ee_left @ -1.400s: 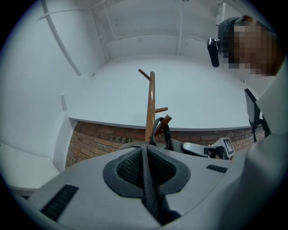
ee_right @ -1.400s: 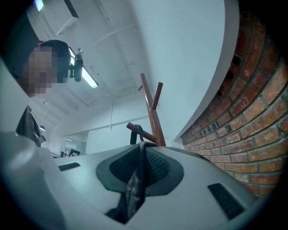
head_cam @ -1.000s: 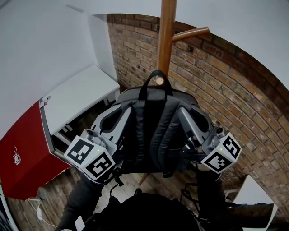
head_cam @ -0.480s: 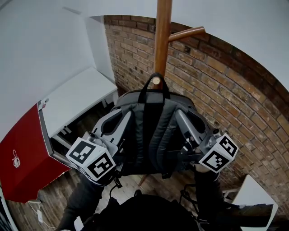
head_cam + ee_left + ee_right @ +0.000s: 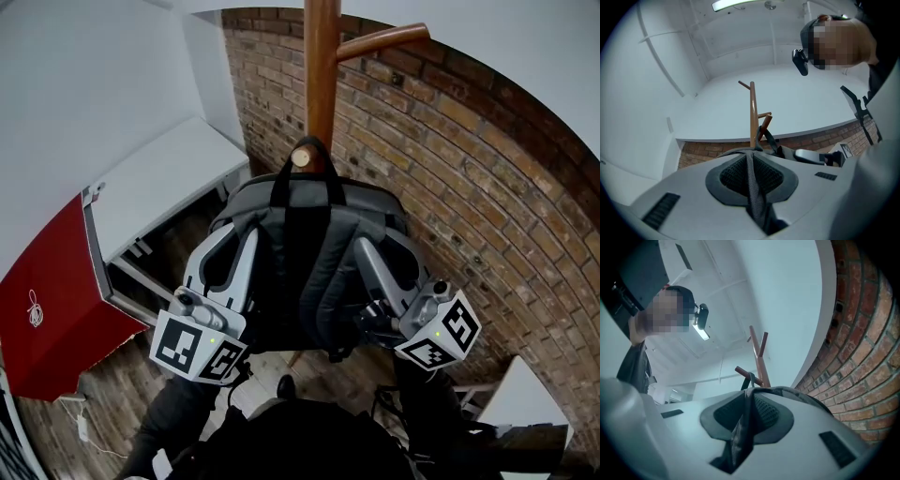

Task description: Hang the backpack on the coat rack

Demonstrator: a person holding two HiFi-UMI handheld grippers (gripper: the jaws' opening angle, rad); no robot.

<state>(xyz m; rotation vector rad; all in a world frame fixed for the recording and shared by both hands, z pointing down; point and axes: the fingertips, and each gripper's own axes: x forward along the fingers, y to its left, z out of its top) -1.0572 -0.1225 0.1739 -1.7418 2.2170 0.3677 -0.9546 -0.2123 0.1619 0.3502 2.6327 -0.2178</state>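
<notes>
Backpack (image 5: 305,258), grey with black padded shoulder straps, hangs against a wooden coat rack (image 5: 321,75) that stands in front of a red brick wall (image 5: 487,169). Its black top loop (image 5: 280,187) passes around a short peg (image 5: 302,156) that juts from the pole toward the camera, and the rounded peg end shows through the loop. The strap side of the backpack faces the person. The left gripper (image 5: 750,158) grips the bag's left side, its jaws drawn nearly together with a fold of grey woven fabric pinched between the pads. The right gripper (image 5: 749,398) is clamped the same way on the bag's right side, with dark fabric bunched in the narrow gap between its jaws. Both grippers point upward toward the rack, one on each side of the shoulder straps. A second peg (image 5: 382,41) angles off to the right higher up the pole.
</notes>
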